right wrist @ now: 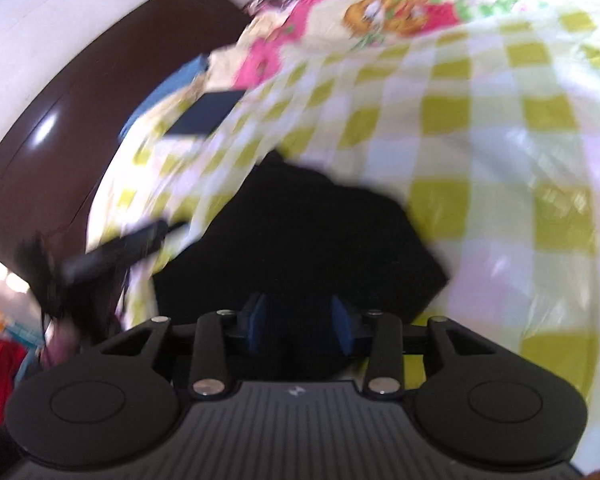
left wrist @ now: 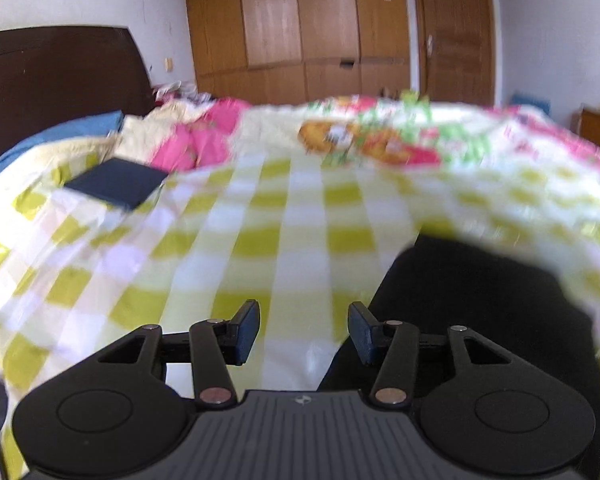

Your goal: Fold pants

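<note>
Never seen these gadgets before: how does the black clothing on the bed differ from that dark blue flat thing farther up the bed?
The black pants are a soft, rounded heap; the dark blue item is flat with straight edges. The pants lie right by the left gripper; the blue item sits farther off, near the pink bedding. Both rest on the checked sheet.

Left hand-held gripper [left wrist: 303, 330] in matte black plastic, ribbed grey centre plate with small white logo, two round black discs beside that plate, silver pivot screws, dark blue pads [left wrist: 247, 330], right hand-held gripper [right wrist: 300, 326] identical, brighter blue pads [right wrist: 342, 330]
</note>
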### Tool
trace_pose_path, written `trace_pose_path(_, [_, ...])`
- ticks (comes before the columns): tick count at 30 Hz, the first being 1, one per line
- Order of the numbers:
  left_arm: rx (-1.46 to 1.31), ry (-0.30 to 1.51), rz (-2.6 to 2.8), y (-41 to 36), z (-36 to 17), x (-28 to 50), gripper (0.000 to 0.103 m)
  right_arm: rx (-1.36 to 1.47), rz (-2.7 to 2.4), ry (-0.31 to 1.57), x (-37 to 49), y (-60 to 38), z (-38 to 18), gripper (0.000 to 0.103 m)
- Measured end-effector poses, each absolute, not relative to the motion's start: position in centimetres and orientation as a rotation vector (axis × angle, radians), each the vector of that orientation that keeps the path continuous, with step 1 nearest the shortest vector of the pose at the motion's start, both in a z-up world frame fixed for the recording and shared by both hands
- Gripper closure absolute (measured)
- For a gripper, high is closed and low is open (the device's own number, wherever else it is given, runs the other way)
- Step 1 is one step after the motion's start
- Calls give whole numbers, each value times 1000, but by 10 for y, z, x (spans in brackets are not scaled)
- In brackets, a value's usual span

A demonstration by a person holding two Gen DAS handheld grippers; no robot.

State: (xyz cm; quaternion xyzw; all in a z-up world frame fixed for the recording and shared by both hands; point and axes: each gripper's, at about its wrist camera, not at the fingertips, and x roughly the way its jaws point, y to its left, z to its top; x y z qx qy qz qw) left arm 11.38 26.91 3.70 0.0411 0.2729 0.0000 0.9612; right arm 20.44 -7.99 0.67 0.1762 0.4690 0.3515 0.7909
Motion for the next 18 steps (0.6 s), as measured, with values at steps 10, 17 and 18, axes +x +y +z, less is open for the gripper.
trace_pose_path(10, [9, 717, -14, 277, -12, 139, 39, 597, 741, 1195, 231, -64, -49, 46])
trace_pose_path(17, [-28, 761, 23, 275, -12, 128, 40, 617, 672, 1165, 296, -89, -48, 58])
trace_pose_path(18, [-72, 773, 32, 276, -11, 126, 41, 620, 662, 1176, 306, -91, -51, 58])
